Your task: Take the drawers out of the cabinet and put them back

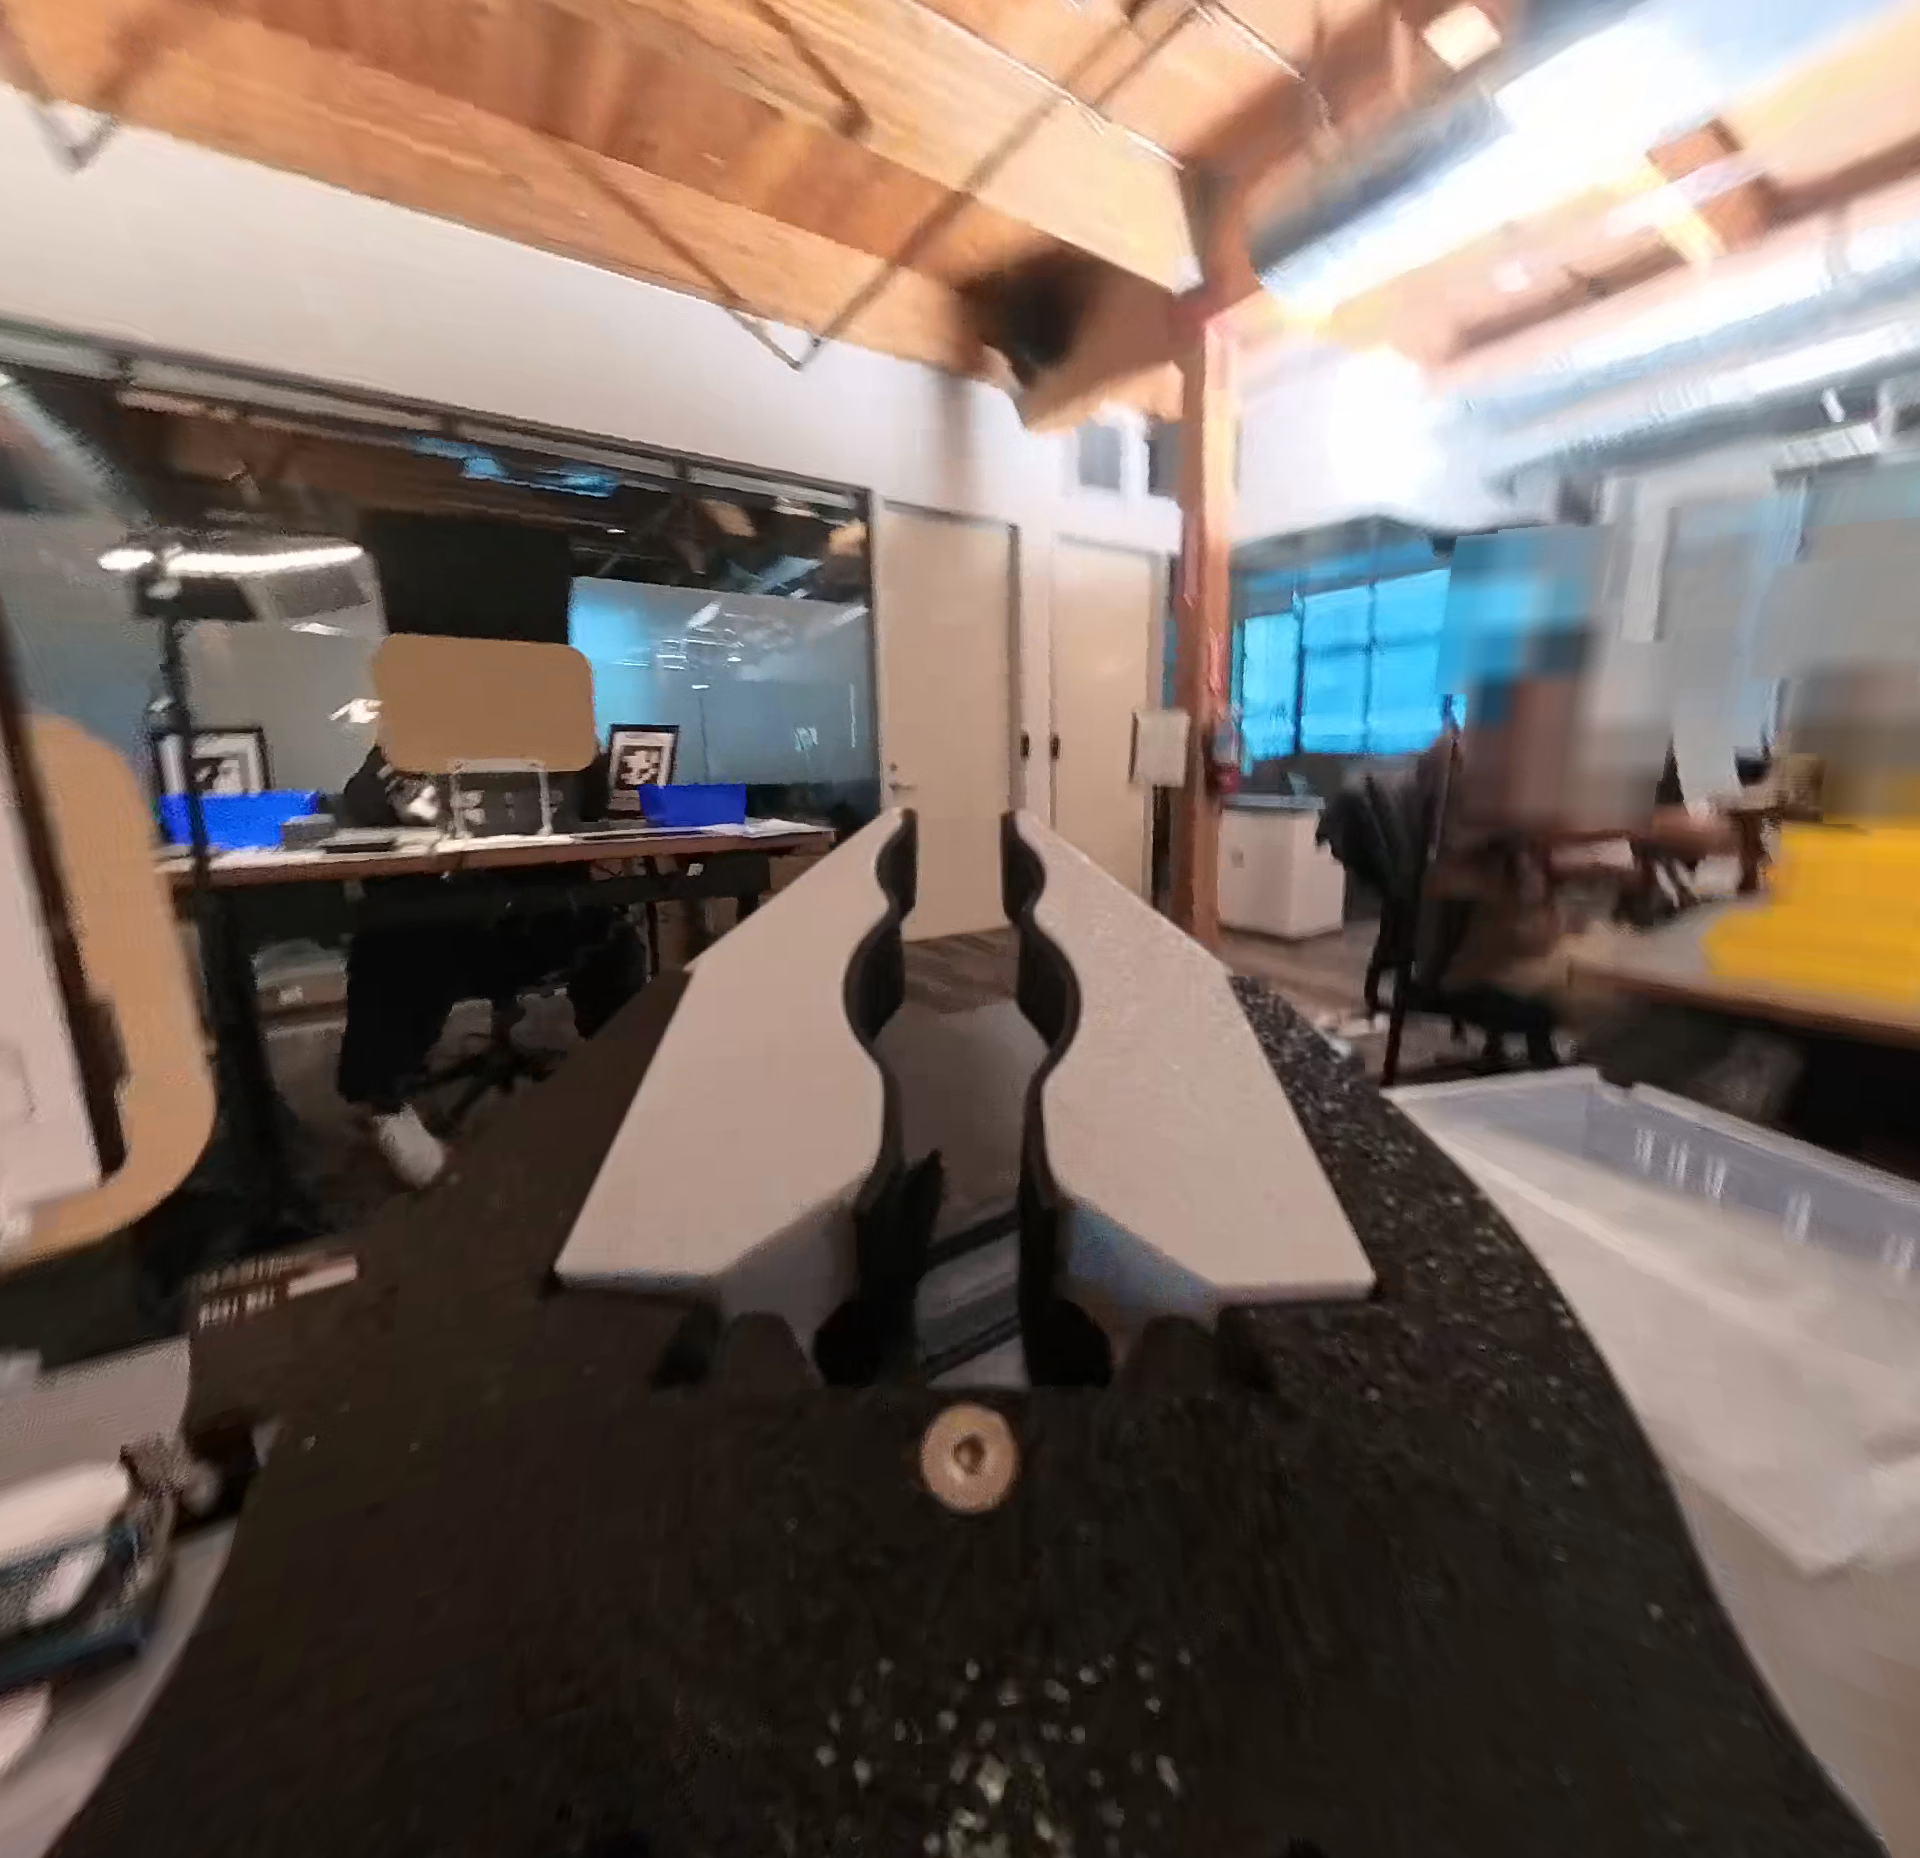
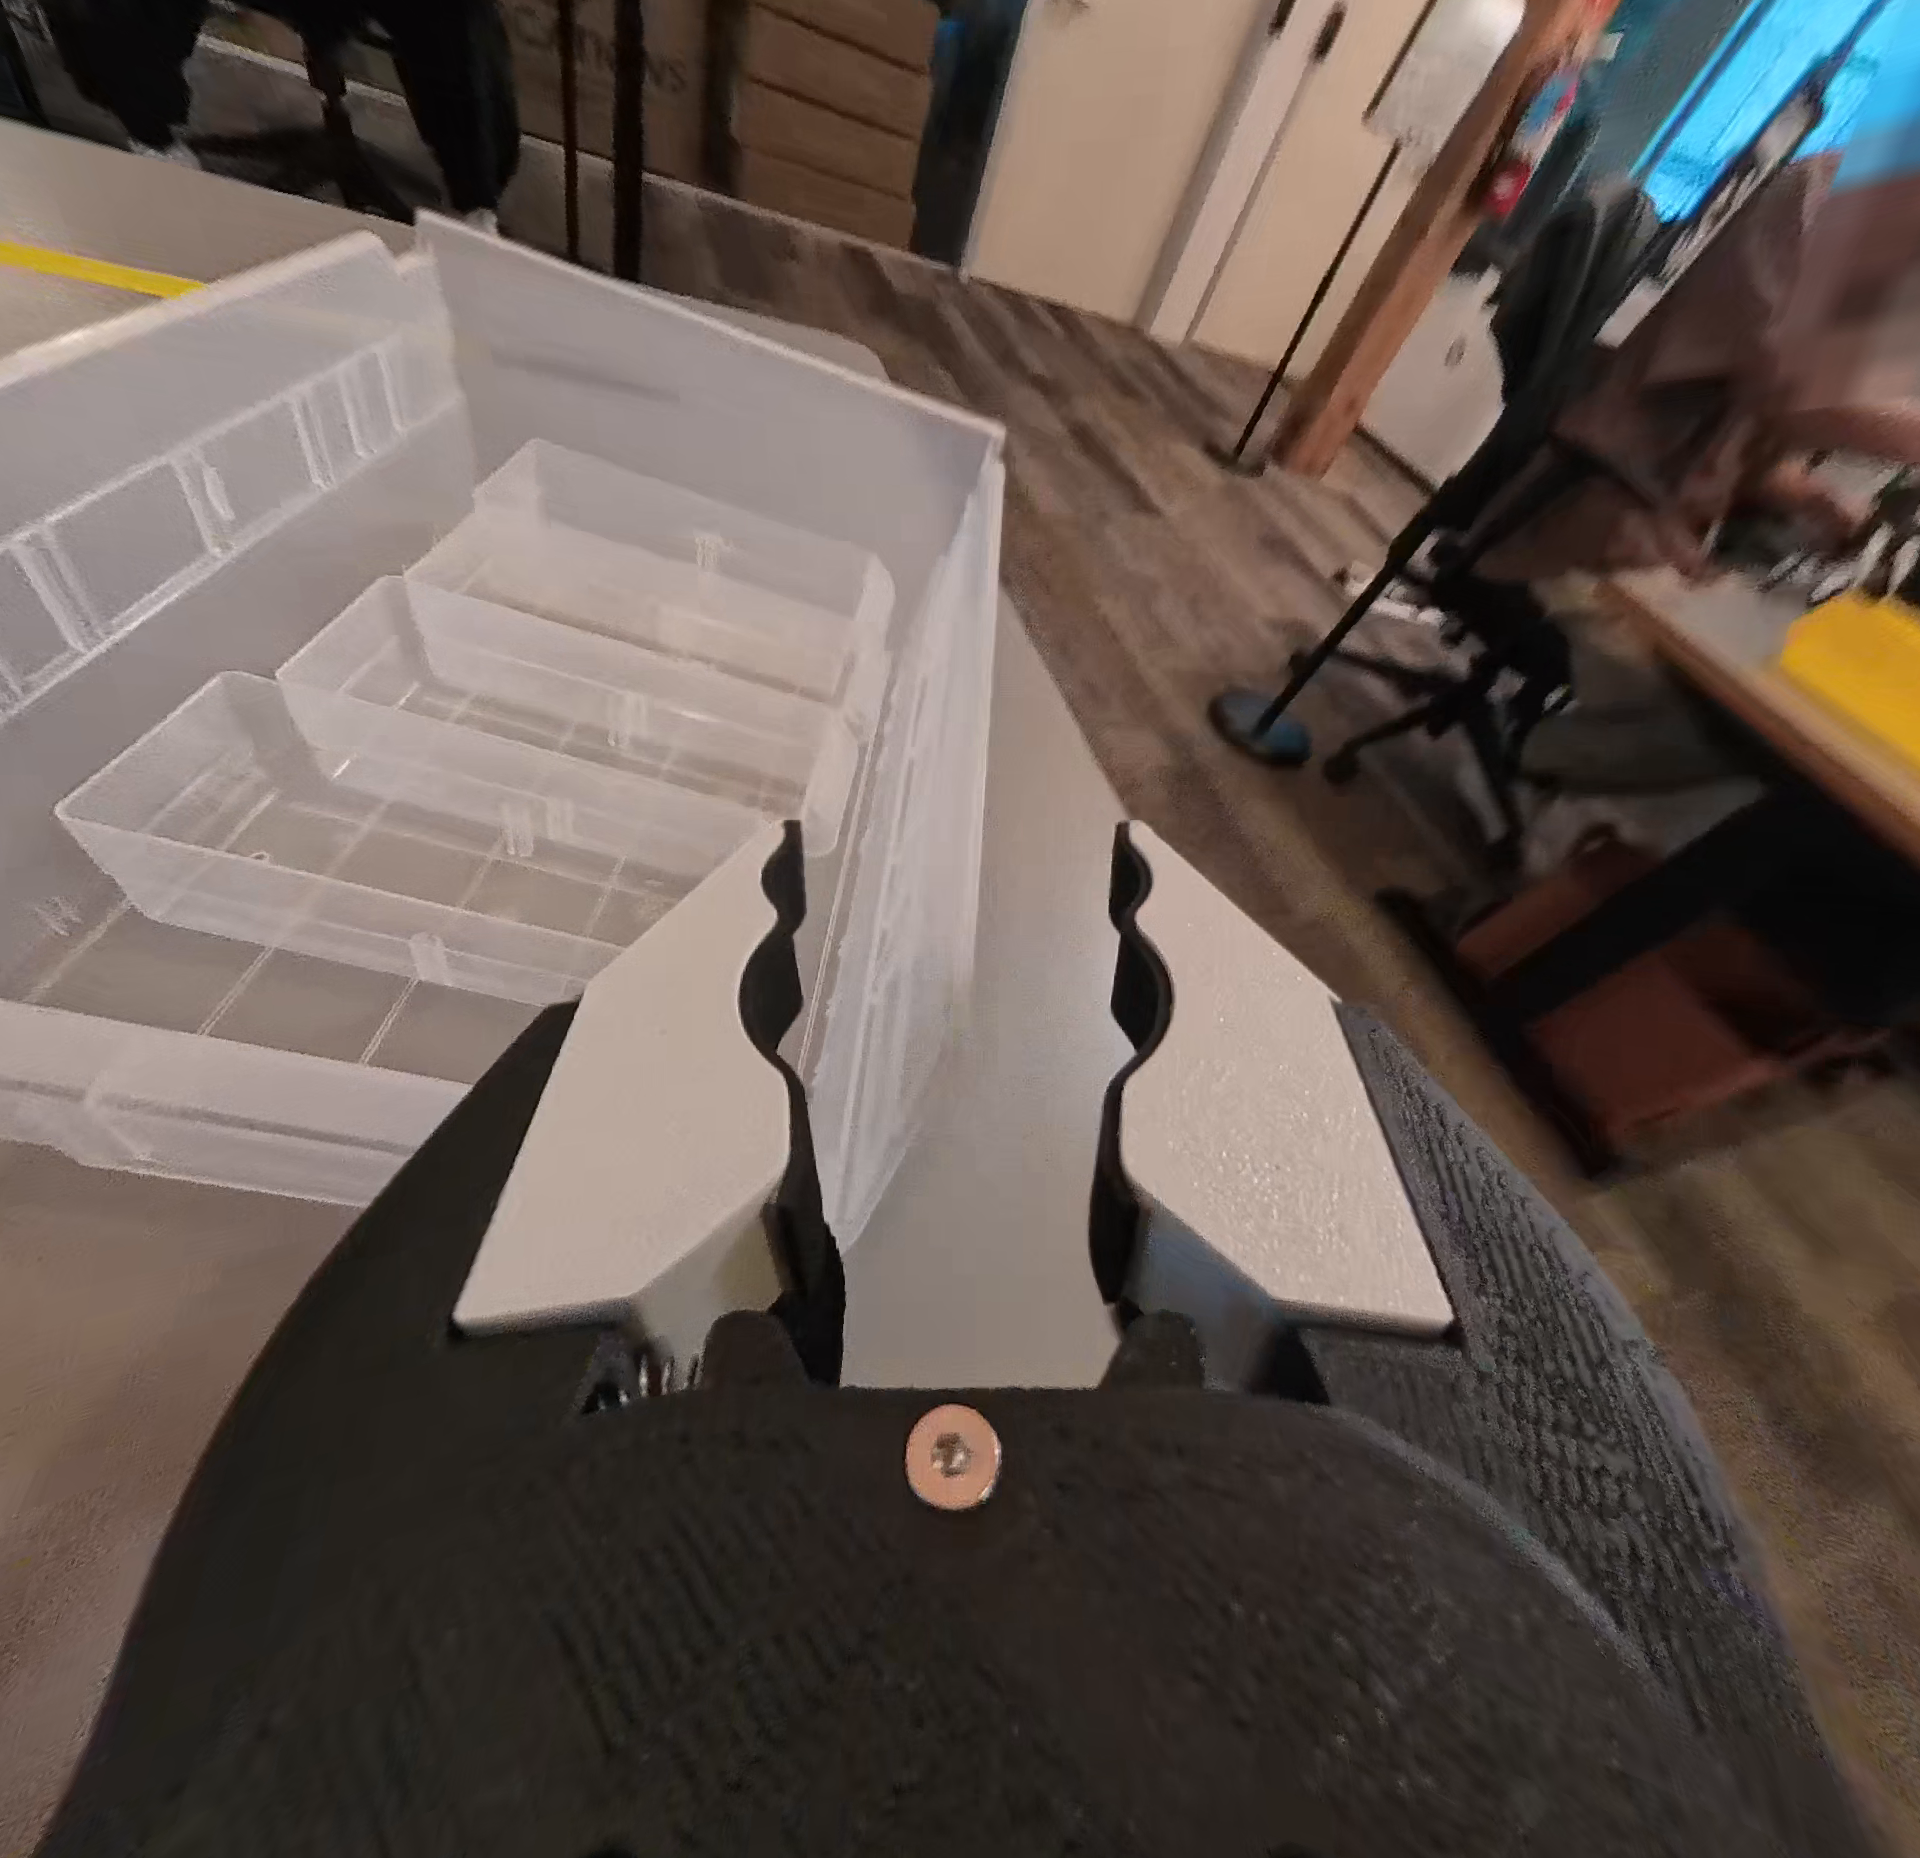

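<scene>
A translucent white cabinet [image 2: 914, 728] rests on a pale table [image 2: 1039, 925]. Three clear drawers stick out of it in steps: the nearest [image 2: 312, 852], the middle [image 2: 540, 707] and the farthest [image 2: 675, 561]. My right gripper [image 2: 958, 842] is open and empty at the cabinet's right side. The side wall runs between its fingers, close to the left finger [image 2: 644, 1081]. My left gripper [image 1: 961, 832] points up into the room, empty, with its jaws a narrow gap apart. A blurred translucent part of the cabinet [image 1: 1662, 1247] shows to its lower right.
The table's right edge drops to a wood floor [image 2: 1195, 520]. Beyond it stand a pole with a round base [image 2: 1262, 738], an office chair [image 2: 1507, 665] and a desk with yellow bins [image 2: 1860, 655]. A person sits at a far desk [image 1: 457, 977].
</scene>
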